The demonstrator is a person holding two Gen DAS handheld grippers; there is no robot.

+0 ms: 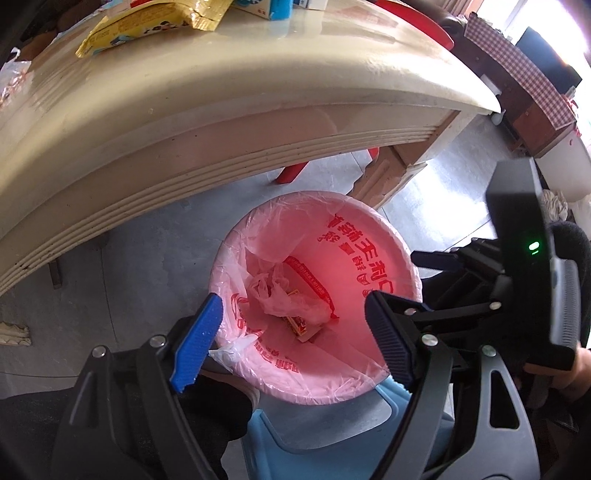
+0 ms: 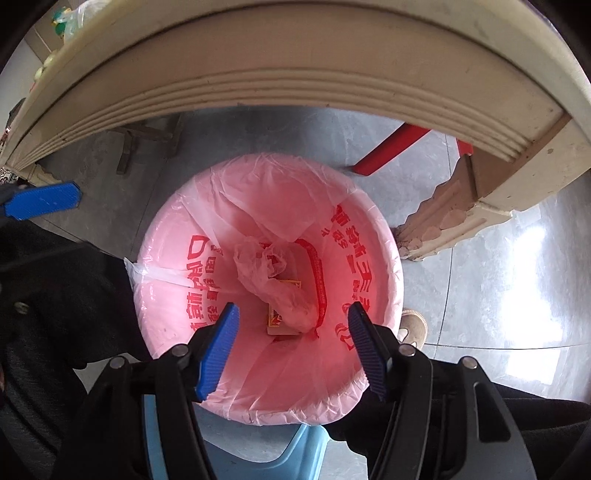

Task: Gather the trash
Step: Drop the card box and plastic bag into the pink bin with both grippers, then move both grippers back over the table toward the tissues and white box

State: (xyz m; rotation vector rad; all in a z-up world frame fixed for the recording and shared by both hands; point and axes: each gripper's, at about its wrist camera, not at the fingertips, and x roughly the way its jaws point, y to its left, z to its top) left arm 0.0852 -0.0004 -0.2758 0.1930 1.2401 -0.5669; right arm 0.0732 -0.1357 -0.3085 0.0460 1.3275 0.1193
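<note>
Above bin (image 2: 384, 236), right gripper (image 2: 291, 347) agape, empty

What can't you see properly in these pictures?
- Small box in the bin: both views, a crumpled plastic bag covers most of it.
- Yellow packet on the table: left view, cut off by the top edge.
- Blue stool: both views, hidden by the bin and hand-held grippers.

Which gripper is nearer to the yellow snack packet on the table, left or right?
Left. The left gripper hangs over the pink-lined bin, below the yellow snack packet. The right gripper is farther right; its camera misses the packet.
</note>
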